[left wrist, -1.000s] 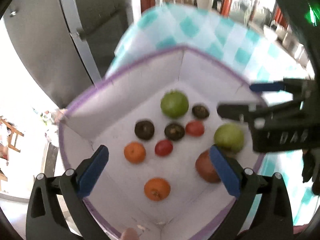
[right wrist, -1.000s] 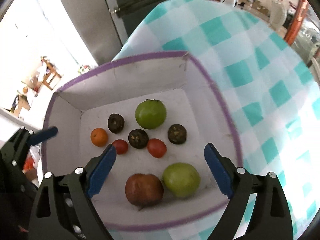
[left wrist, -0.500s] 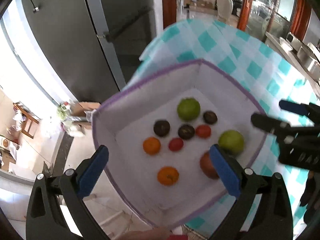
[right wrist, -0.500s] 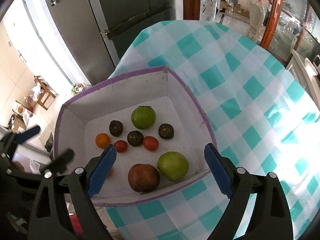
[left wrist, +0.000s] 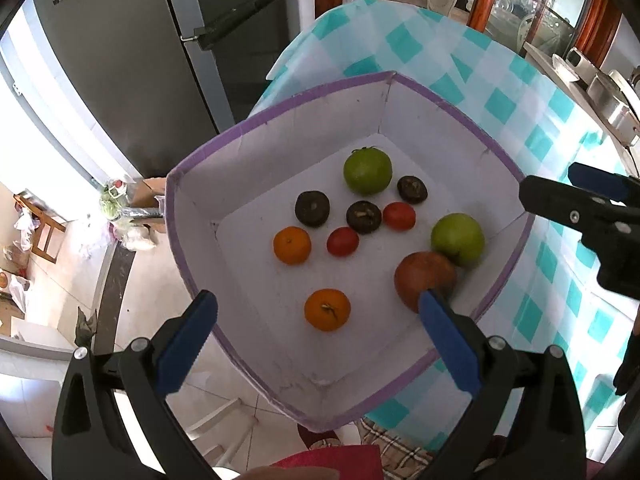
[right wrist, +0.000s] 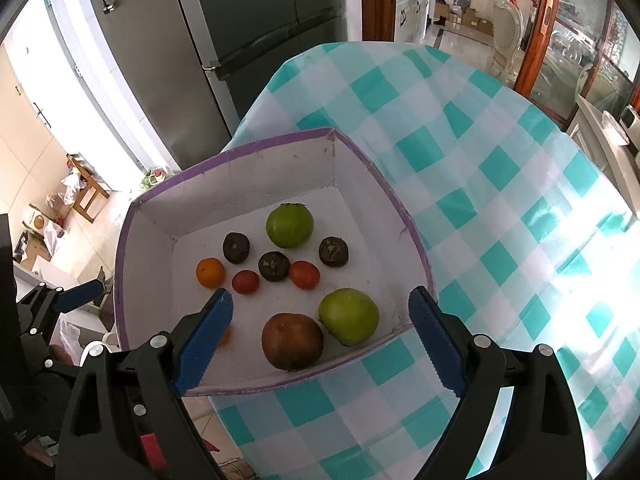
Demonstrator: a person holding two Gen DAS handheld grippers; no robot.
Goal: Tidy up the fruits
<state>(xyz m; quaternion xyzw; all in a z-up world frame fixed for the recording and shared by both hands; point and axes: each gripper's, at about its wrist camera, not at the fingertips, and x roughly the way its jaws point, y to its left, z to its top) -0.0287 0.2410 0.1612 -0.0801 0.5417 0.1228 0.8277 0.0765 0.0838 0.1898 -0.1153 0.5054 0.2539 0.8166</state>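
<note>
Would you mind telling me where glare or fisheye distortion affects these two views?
Right wrist view: strong glare washes out the checked tablecloth at right. Left wrist view: even light, fruit sharp in the box, its walls bowed by the fisheye; bright overexposed floor at left. Both: dark lens vignette in the corners.

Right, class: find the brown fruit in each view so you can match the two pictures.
Left wrist: brown fruit lower right in the box, partly behind the claw's right finger.
Right wrist: brown fruit low centre, near the front wall.
Shared landmark: the green fruit touching it.
</note>
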